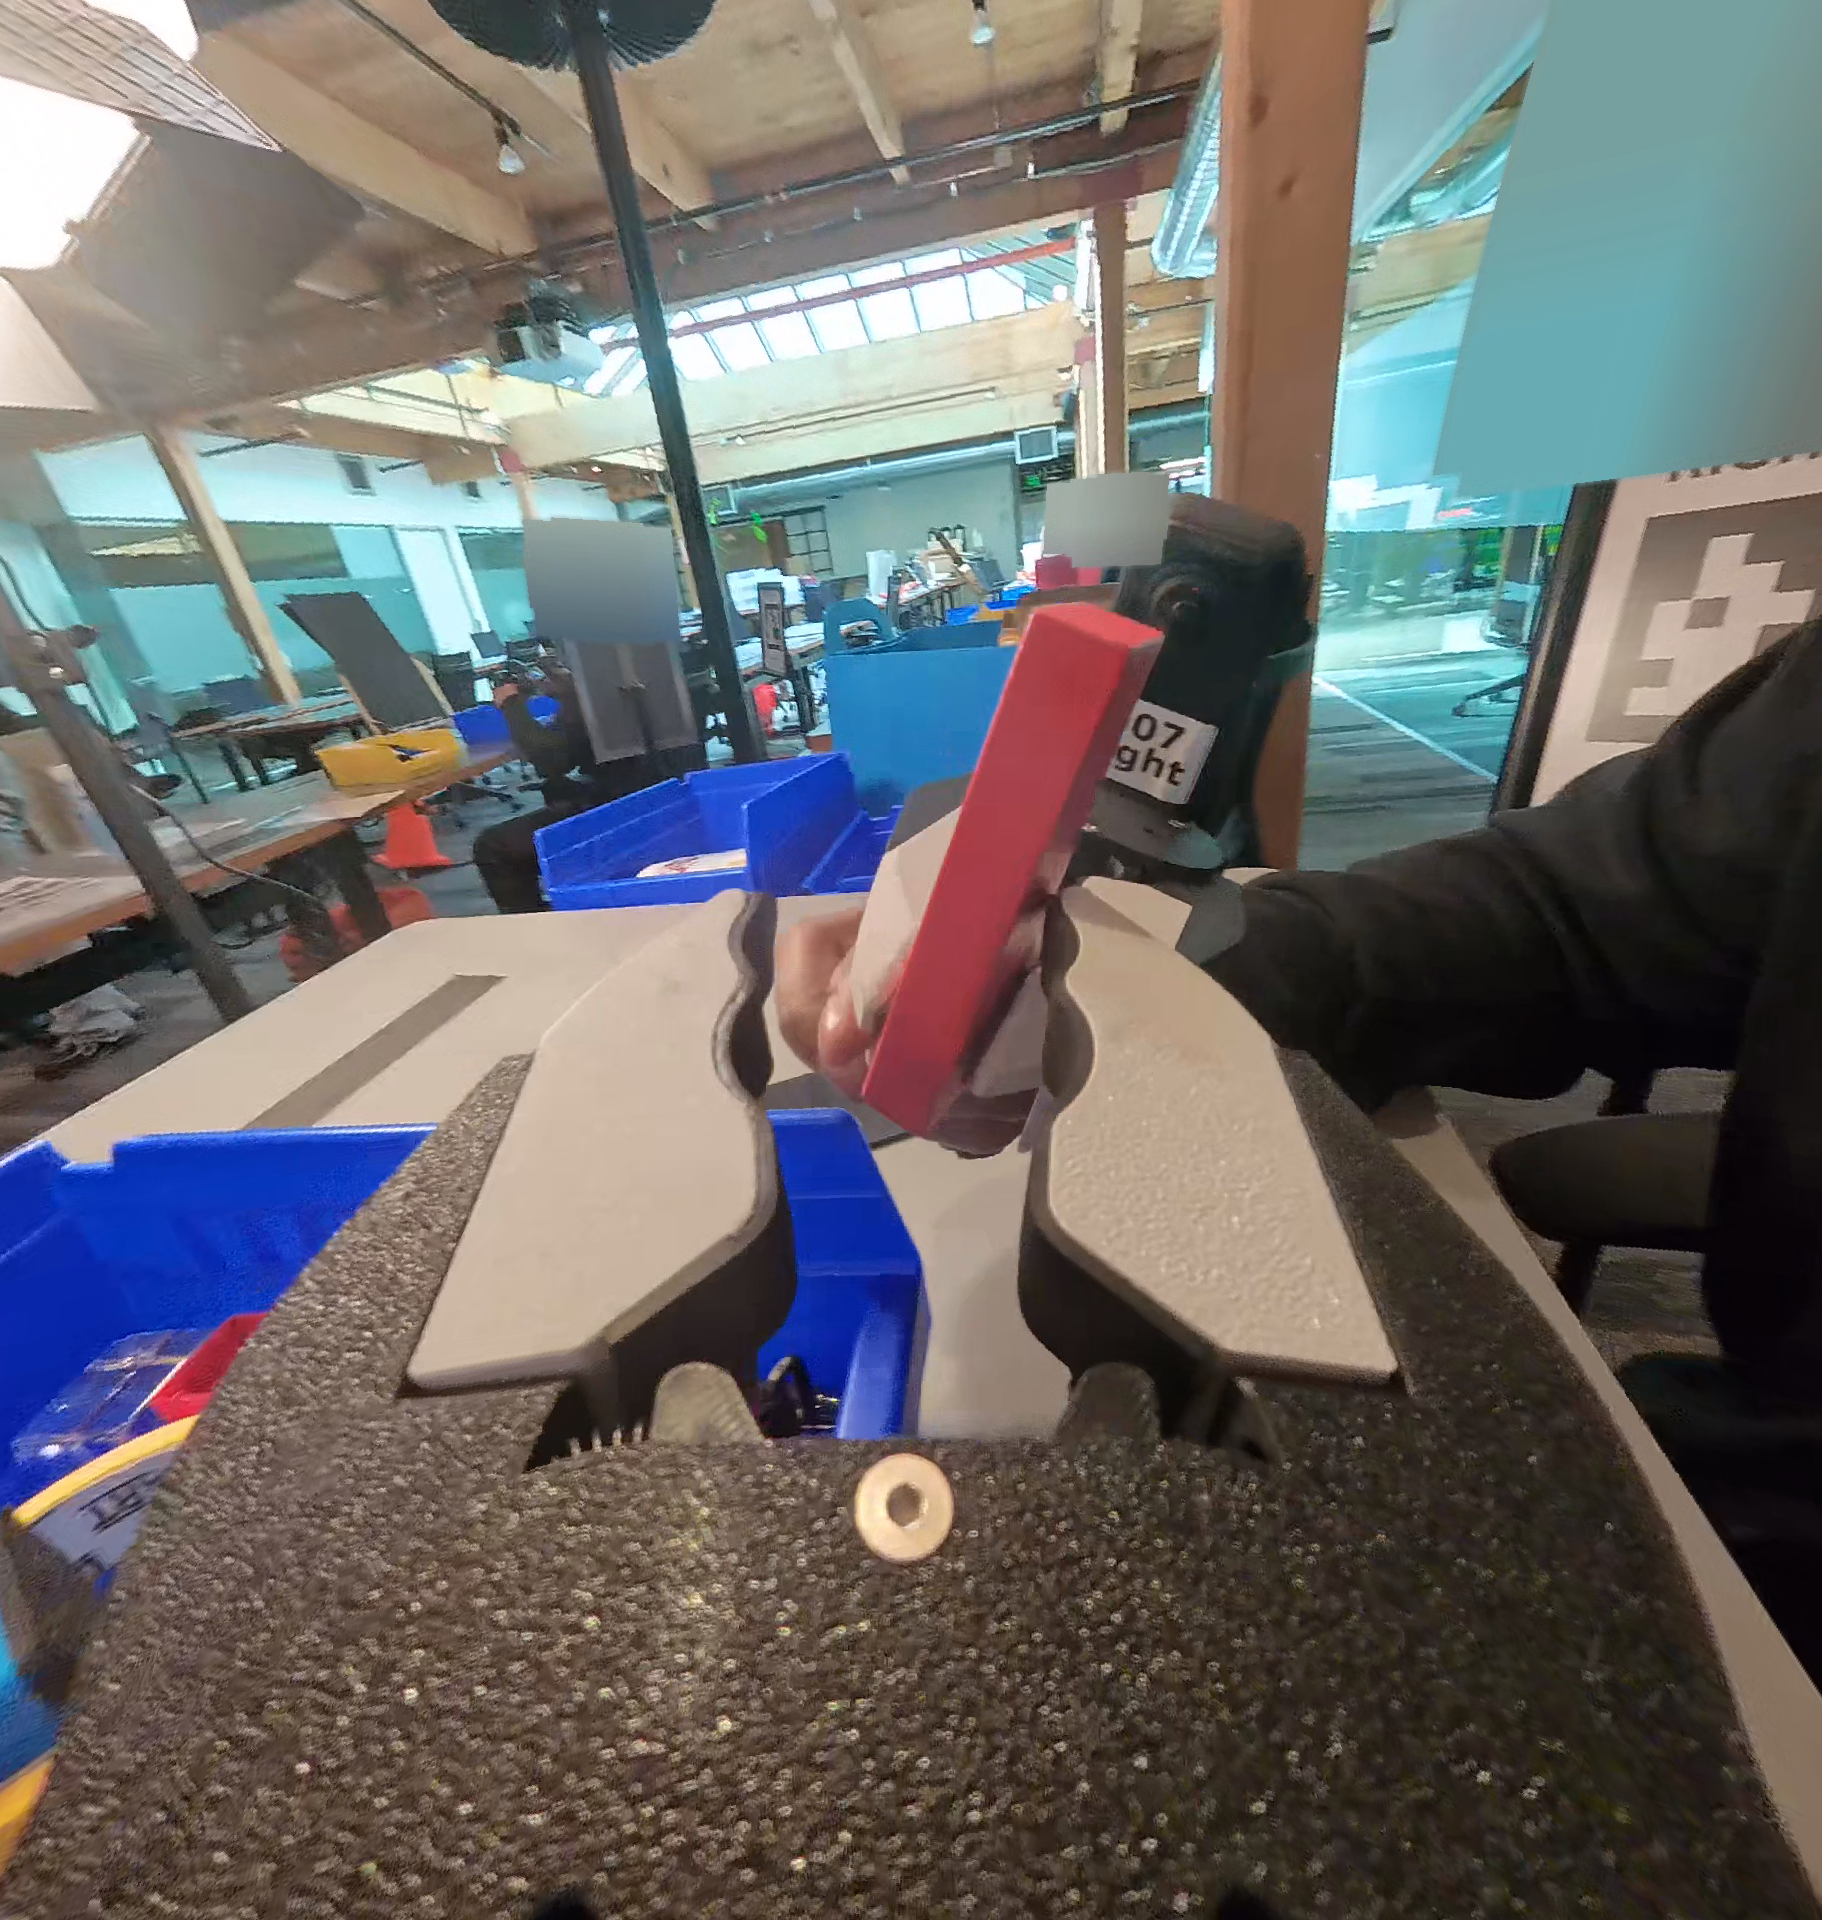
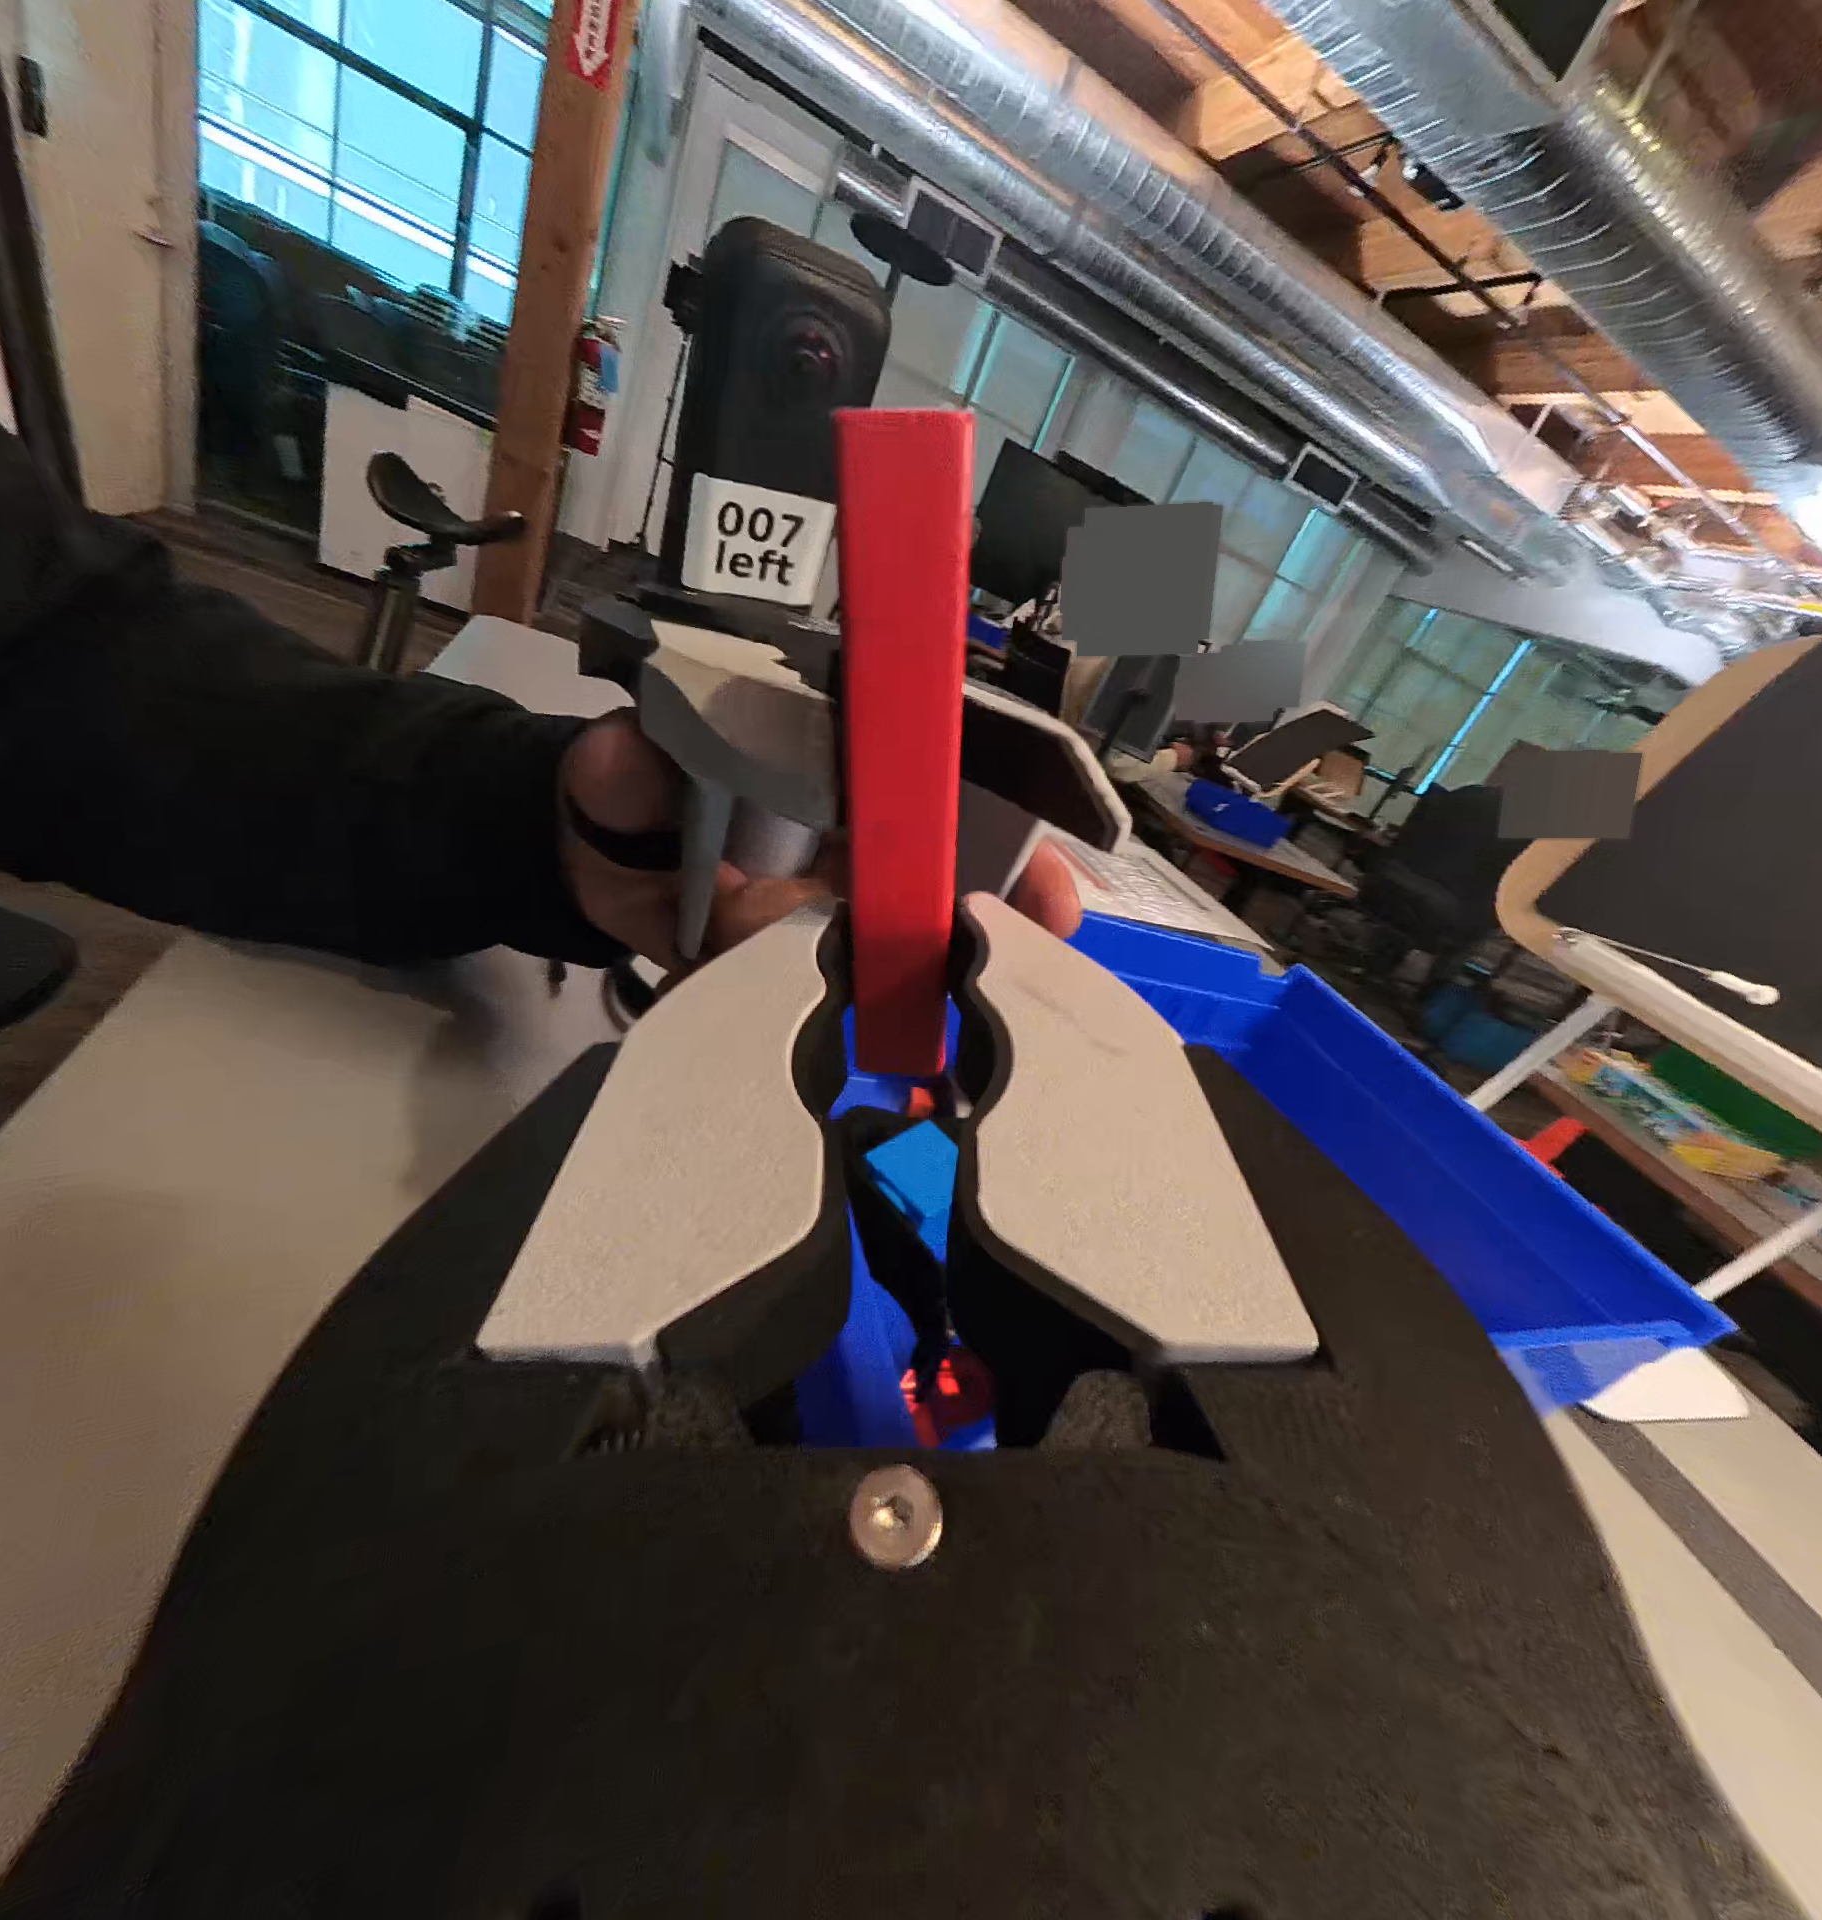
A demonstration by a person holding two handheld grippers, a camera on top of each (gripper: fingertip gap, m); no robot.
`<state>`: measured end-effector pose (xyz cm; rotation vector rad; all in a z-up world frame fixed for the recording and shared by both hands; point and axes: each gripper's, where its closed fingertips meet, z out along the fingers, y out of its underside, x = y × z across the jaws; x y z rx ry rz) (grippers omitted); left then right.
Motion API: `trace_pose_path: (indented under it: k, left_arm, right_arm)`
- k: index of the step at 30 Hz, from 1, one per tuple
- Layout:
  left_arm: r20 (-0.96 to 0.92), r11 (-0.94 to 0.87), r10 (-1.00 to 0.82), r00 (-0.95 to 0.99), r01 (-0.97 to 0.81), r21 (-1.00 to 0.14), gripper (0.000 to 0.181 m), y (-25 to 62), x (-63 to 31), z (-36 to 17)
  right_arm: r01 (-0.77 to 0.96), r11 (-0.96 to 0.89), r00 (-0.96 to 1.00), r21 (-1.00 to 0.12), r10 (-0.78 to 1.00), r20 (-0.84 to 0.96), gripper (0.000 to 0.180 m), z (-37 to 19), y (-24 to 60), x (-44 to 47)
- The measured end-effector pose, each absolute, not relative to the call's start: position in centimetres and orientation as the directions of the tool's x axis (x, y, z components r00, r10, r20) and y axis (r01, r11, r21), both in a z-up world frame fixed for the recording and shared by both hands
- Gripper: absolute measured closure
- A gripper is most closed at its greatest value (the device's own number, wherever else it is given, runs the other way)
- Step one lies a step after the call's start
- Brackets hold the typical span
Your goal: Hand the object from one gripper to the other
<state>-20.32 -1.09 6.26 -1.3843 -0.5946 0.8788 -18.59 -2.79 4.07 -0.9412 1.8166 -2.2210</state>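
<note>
A long red block (image 1: 1000, 862) stands tilted above the grey table (image 1: 450, 977). My right gripper (image 2: 902, 935) is shut on the block's lower end (image 2: 902, 727). In the left wrist view its grey fingers (image 1: 891, 925) show clamped on either side of the block. My left gripper (image 1: 902, 935) is open. Its two fingers straddle the block's middle, and the block lies close to its right finger. In the right wrist view the left gripper's fingers (image 2: 741, 748) sit on either side of the block, above my right fingertips.
A blue bin (image 1: 159, 1247) with small items sits on the table under both grippers; it also shows in the right wrist view (image 2: 1406, 1132). More blue bins (image 1: 699, 821) stand past the table's far edge. A black-sleeved arm (image 1: 1509, 935) reaches in from the right. Only a small space, under 4 cm, lies between the two pairs of fingers.
</note>
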Motion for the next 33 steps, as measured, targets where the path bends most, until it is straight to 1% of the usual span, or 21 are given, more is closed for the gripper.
trace_pose_path:
  k: [1, 2, 3, 5, 8, 10, 13, 15, 17, 19, 20, 21, 23, 25, 26, 27, 29, 30, 31, 33]
  left_arm:
    - [-0.145, -0.041, 0.798, 0.585, -0.187, -0.982, 0.137, -0.7, -20.1, 6.1]
    - [-0.174, -0.063, 0.774, 0.609, -0.200, -0.978, 0.154, -0.1, -19.7, 5.9]
    - [-0.209, -0.096, 0.774, 0.598, -0.215, -0.972, 0.158, 0.1, -19.7, 5.8]
    - [-0.276, -0.182, 0.795, 0.539, -0.223, -0.958, 0.160, -0.4, -20.1, 5.5]
    - [-0.376, -0.309, 0.845, 0.381, -0.226, -0.924, 0.162, -2.0, -20.8, 6.0]
    - [-0.487, -0.443, 0.842, 0.231, -0.219, -0.869, 0.163, -3.3, -21.1, 6.5]
    - [-0.680, -0.667, 0.731, 0.055, -0.147, -0.730, 0.163, -4.3, -21.7, 6.0]
    - [-0.772, -0.769, 0.635, 0.017, -0.072, -0.635, 0.163, -4.5, -22.3, 4.7]
    - [-0.843, -0.843, 0.538, -0.017, 0.002, -0.538, 0.164, -4.8, -22.9, 3.7]
    - [-0.901, -0.899, 0.433, -0.017, 0.063, -0.433, 0.164, -5.1, -23.3, 2.6]
    - [-0.924, -0.921, 0.383, -0.015, 0.078, -0.383, 0.164, -5.2, -23.4, 2.3]
    - [-0.940, -0.937, 0.342, -0.008, 0.071, -0.342, 0.164, -4.9, -23.4, 2.0]
    - [-0.949, -0.948, 0.314, -0.012, 0.054, -0.314, 0.164, -4.5, -23.5, 1.9]
    - [-0.946, -0.944, 0.324, -0.028, 0.057, -0.325, 0.163, -4.8, -23.5, 2.0]
    - [-0.932, -0.932, 0.358, -0.062, 0.036, -0.361, 0.159, -4.8, -23.5, 2.6]
    - [-0.903, -0.906, 0.421, -0.086, 0.001, -0.423, 0.155, -4.7, -23.4, 3.3]
    - [-0.806, -0.812, 0.583, -0.097, -0.067, -0.579, 0.136, -4.7, -23.0, 4.8]
    - [-0.752, -0.758, 0.652, -0.092, -0.106, -0.644, 0.130, -4.7, -22.8, 5.6]
    - [-0.695, -0.697, 0.715, -0.077, -0.158, -0.699, 0.127, -4.6, -22.4, 6.4]
    - [-0.556, -0.545, 0.831, -0.037, -0.260, -0.797, 0.115, -4.6, -21.7, 8.0]
  right_arm:
    - [-0.271, -0.263, -0.797, -0.926, -0.479, 0.369, 0.164, 3.9, -2.8, -18.4]
    - [-0.267, -0.254, -0.799, -0.930, -0.480, 0.361, 0.164, 3.7, -2.9, -18.5]
    - [-0.279, -0.253, -0.799, -0.926, -0.475, 0.370, 0.164, 3.6, -3.0, -18.6]
    - [-0.343, -0.258, -0.810, -0.903, -0.406, 0.424, 0.159, 3.5, -3.4, -19.3]
    - [-0.471, -0.276, -0.790, -0.838, -0.292, 0.540, 0.149, 4.1, -3.4, -20.4]
    - [-0.589, -0.299, -0.736, -0.750, -0.183, 0.651, 0.146, 5.0, -3.0, -21.1]
    - [-0.785, -0.272, -0.585, -0.556, 0.031, 0.811, 0.138, 6.2, -2.6, -22.4]
    - [-0.871, -0.224, -0.469, -0.437, 0.114, 0.876, 0.131, 6.1, -2.5, -22.9]
    - [-0.929, -0.164, -0.355, -0.332, 0.138, 0.925, 0.124, 5.4, -2.6, -23.2]
    - [-0.962, -0.121, -0.260, -0.244, 0.139, 0.956, 0.126, 4.7, -2.7, -23.3]
    - [-0.973, -0.101, -0.222, -0.209, 0.137, 0.965, 0.130, 4.3, -2.8, -23.3]
    - [-0.982, -0.075, -0.185, -0.176, 0.138, 0.973, 0.137, 4.0, -3.1, -23.5]
    - [-0.990, -0.048, -0.134, -0.129, 0.113, 0.985, 0.153, 3.1, -3.4, -23.6]
    - [-0.986, -0.043, -0.166, -0.162, 0.105, 0.981, 0.159, 3.0, -3.7, -23.8]
    - [-0.978, -0.050, -0.205, -0.201, 0.103, 0.973, 0.163, 3.1, -3.7, -23.9]
    - [-0.965, -0.065, -0.260, -0.254, 0.111, 0.959, 0.164, 3.5, -3.6, -24.0]
    - [-0.909, -0.118, -0.413, -0.400, 0.119, 0.903, 0.164, 4.7, -3.4, -24.1]
    - [-0.871, -0.151, -0.485, -0.468, 0.106, 0.868, 0.164, 5.1, -3.2, -24.1]
    - [-0.830, -0.182, -0.548, -0.527, 0.093, 0.831, 0.164, 5.4, -3.1, -24.1]
    - [-0.732, -0.242, -0.667, -0.636, 0.065, 0.742, 0.164, 6.2, -2.8, -24.2]
